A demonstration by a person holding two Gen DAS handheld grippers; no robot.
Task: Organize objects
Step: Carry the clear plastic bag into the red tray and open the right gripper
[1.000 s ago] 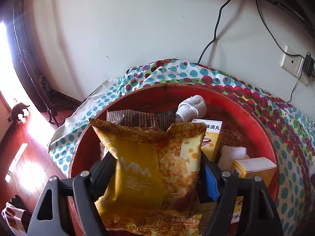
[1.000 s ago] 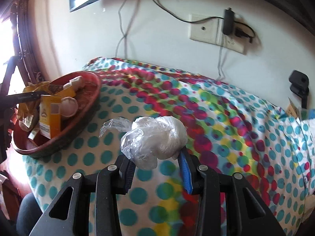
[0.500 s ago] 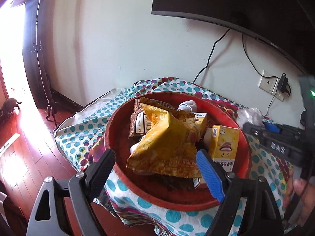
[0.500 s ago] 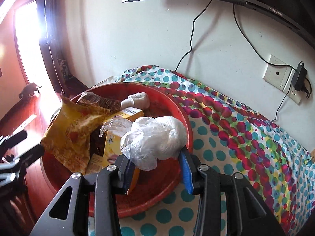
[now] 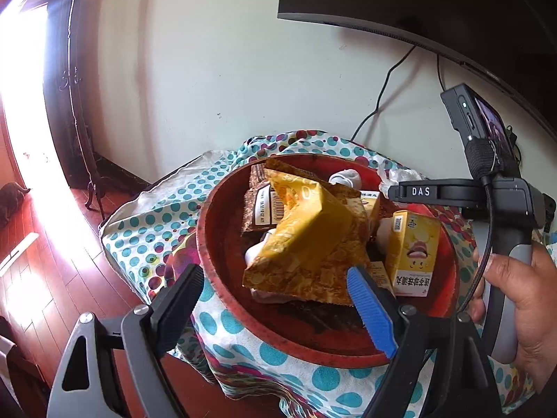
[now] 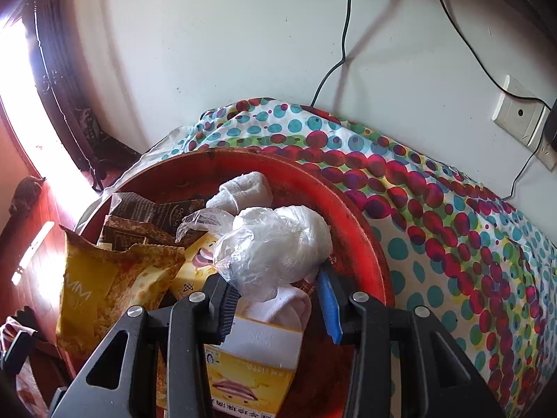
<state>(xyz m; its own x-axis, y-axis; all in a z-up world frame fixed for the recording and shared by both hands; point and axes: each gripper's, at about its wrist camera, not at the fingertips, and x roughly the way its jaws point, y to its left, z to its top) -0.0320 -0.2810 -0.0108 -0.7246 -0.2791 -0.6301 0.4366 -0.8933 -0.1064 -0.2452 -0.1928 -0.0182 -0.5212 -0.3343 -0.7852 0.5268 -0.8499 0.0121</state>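
A red round basin (image 5: 222,278) (image 6: 362,216) stands on a polka-dot cloth and holds a yellow snack bag (image 5: 306,240) (image 6: 90,289), a dark packet (image 5: 256,202), yellow boxes (image 5: 412,250) (image 6: 250,362) and a rolled white sock (image 6: 243,188). My left gripper (image 5: 278,299) is open and empty, pulled back at the basin's near rim. My right gripper (image 6: 278,306) is shut on a white bundle in clear plastic (image 6: 275,247) and holds it over the basin's contents. The right gripper's body also shows in the left wrist view (image 5: 452,191).
The polka-dot cloth (image 6: 470,244) covers the surface to the right of the basin. A wall with a socket (image 6: 518,115) and hanging cables (image 6: 344,45) is behind. A wood floor (image 5: 45,278) drops off to the left. A screen (image 5: 417,0) hangs above.
My left gripper has let go of the yellow snack bag into the basin and drawn back. My right gripper has carried the plastic bundle from the cloth to above the basin.
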